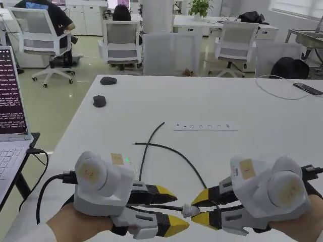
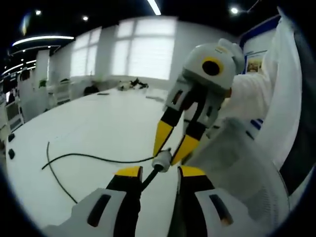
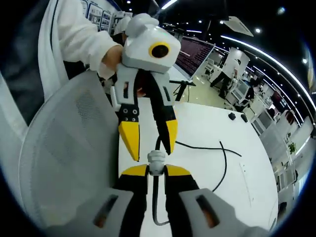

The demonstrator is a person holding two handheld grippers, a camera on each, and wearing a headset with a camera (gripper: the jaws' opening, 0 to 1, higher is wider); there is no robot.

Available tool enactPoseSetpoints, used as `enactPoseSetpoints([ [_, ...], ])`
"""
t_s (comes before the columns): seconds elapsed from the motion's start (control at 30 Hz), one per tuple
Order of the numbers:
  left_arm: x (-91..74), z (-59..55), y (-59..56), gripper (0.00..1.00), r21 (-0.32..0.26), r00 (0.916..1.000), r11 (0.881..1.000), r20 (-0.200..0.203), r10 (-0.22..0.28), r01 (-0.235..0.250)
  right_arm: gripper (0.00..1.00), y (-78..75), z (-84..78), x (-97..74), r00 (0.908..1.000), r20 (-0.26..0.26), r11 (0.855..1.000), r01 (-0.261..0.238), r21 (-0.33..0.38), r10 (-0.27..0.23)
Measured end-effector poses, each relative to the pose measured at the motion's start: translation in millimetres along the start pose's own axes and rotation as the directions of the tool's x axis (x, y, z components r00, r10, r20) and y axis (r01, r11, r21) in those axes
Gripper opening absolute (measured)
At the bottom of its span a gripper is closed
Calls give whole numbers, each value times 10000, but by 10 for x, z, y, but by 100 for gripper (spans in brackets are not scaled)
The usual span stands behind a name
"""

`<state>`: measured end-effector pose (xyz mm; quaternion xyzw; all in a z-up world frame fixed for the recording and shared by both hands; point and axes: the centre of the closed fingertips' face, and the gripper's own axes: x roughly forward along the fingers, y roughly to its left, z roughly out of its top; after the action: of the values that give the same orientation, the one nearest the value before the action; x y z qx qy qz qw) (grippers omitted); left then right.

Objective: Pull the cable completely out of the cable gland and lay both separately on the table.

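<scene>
Over the near edge of the white table (image 1: 242,106), both grippers meet tip to tip. The small white cable gland (image 1: 187,209) (image 3: 156,160) sits between the yellow tips of my right gripper (image 1: 199,207) (image 3: 156,171), which is shut on it. A thin black cable (image 1: 174,154) (image 2: 98,158) curves across the table into the gland. A short length of it comes out the other side. That length passes between the jaws of my left gripper (image 1: 171,207) (image 2: 161,172), which stand apart, open around it without pinching it.
An open laptop (image 1: 10,101) stands at the left on a side stand. Two dark mice (image 1: 108,80) (image 1: 99,101) lie far left on the table, and a printed strip (image 1: 206,126) at the middle. A phone (image 1: 308,88) and a thin white cable are far right. Office chairs stand beyond.
</scene>
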<state>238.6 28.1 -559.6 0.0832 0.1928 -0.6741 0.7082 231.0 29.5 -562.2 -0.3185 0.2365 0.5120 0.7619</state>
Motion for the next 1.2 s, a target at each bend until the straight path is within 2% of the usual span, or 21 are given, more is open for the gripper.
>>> enactPoseSetpoints([
  [0.1, 9, 55, -50, 26, -129, 9992, 9996, 312, -255, 259, 10, 22, 46, -32, 10000, 14, 9994, 21, -359, -21],
  [0.13, 5, 48, -56, 25, -138, 9991, 9995, 295, -296, 301, 10, 23, 51, -39, 10000, -1, 9991, 11, -433, -11],
  [0.2, -3, 39, -94, 18, 186, 9986, 9988, 261, -467, 462, 10, 36, 68, -59, 10000, -1, 9980, 8, -627, -8],
  [0.23, -16, 24, -79, 16, 524, 9993, 9981, 174, -319, 310, 10, 75, 83, -60, 9999, -3, 9974, -159, -709, 159],
  [0.27, -12, 35, -115, 16, 425, 9986, 9981, 266, -451, 440, 10, 77, 104, -72, 9999, 26, 9964, -140, -832, 143],
  [0.5, -116, 53, -173, 15, 536, 9966, 9963, 444, -697, 673, 11, 140, 203, -98, 9984, 231, 9916, -492, -1198, 523],
  [0.57, -163, 97, -170, 15, 412, 9954, 9973, 715, -635, 606, 12, 116, 260, -115, 9965, 541, 9922, -569, -1107, 632],
  [0.6, -201, 133, -185, 15, 490, 9942, 9971, 871, -631, 590, 12, 116, 322, -133, 9918, 988, 9947, -746, -703, 814],
  [0.67, -254, 211, -187, 15, 715, 9912, 9963, 1200, -566, 482, 12, 82, 381, -177, 9839, 1521, 9953, -961, 98, 935],
  [0.7, -298, 273, -183, 15, 833, 9884, 9957, 1427, -514, 397, 13, 48, 437, -213, 9739, 2045, 9918, -1127, 605, 982],
  [0.73, -346, 326, -193, 15, 1035, 9864, 9939, 1559, -526, 367, 15, 43, 484, -254, 9596, 2541, 9782, -1586, 1344, 1207],
  [0.77, -371, 357, -193, 15, 1204, 9853, 9922, 1629, -513, 318, 17, 24, 507, -279, 9519, 2802, 9675, -1789, 1790, 1242],
  [0.8, -413, 411, -199, 15, 1504, 9835, 9883, 1737, -505, 242, 19, -17, 559, -319, 9351, 3318, 9519, -2069, 2259, 1245],
  [0.87, -465, 478, -201, 15, 1713, 9800, 9851, 1930, -475, 140, 19, -25, 626, -378, 9028, 4028, 9111, -2851, 2978, 1508],
  [0.9, -488, 510, -204, 15, 1848, 9782, 9827, 2020, -481, 102, 20, -57, 655, -406, 8835, 4454, 8857, -3168, 3394, 1454],
  [1.0, -544, 578, -231, 15, 2239, 9758, 9746, 2114, -552, 66, 21, -70, 696, -456, 8424, 5142, 8250, -4010, 3982, 1613],
  [1.03, -556, 599, -244, 15, 2432, 9756, 9700, 2118, -585, 54, 20, -86, 719, -467, 8299, 5376, 8018, -4198, 4252, 1494],
  [1.07, -563, 611, -249, 15, 2502, 9753, 9682, 2134, -569, 18, 20, -91, 732, -478, 8185, 5540, 7953, -4340, 4233, 1519],
  [1.1, -575, 628, -252, 15, 2592, 9747, 9658, 2165, -558, -23, 19, -47, 747, -485, 8084, 5632, 7781, -4614, 4262, 1708],
  [1.17, -597, 659, -246, 15, 2658, 9723, 9640, 2274, -547, -79, 18, -7, 753, -472, 8077, 5594, 7824, -4664, 4127, 1864],
  [1.2, -610, 673, -243, 15, 2658, 9706, 9640, 2345, -551, -95, 17, 8, 765, -476, 8034, 5639, 7849, -4700, 4038, 1910],
])
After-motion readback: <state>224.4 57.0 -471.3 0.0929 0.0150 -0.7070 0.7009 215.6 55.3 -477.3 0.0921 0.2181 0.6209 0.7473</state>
